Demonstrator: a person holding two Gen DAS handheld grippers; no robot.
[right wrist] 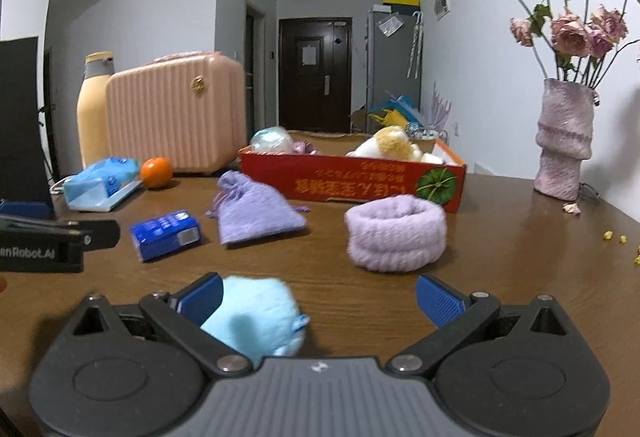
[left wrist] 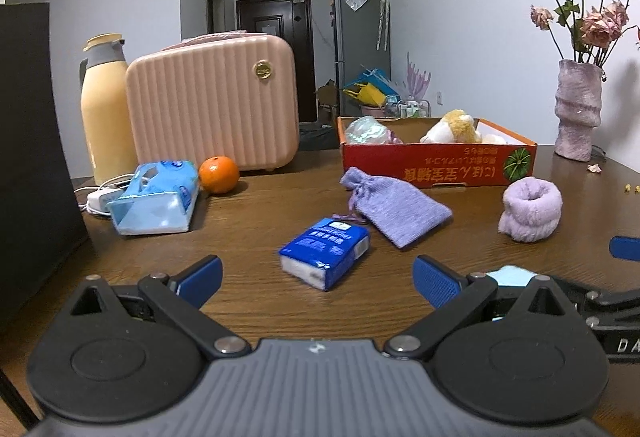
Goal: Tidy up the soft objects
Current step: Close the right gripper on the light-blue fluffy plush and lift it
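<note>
Left wrist view: the left gripper [left wrist: 318, 279] is spread wide around nothing; a blue rectangular tissue pack [left wrist: 325, 252] lies at its 12 o'clock, a lilac knitted drawstring pouch [left wrist: 394, 208] at 1 o'clock.

Right wrist view: the right gripper [right wrist: 319, 300] is spread, with a fluffy light-blue soft toy [right wrist: 256, 315] touching its left finger; a rolled lilac towel [right wrist: 395, 233] sits at 1 o'clock before the red cardboard tray [right wrist: 352, 183].

White walls [right wrist: 168, 9] are closing in a narrow hallway, a dark door [right wrist: 315, 75] standing at twelve o'clock, a grey cabinet [right wrist: 394, 57] sitting at one o'clock; the brown wooden surface [right wrist: 500, 257] is gleaming, and a vase of dried roses [right wrist: 562, 145] is standing at two o'clock
</note>
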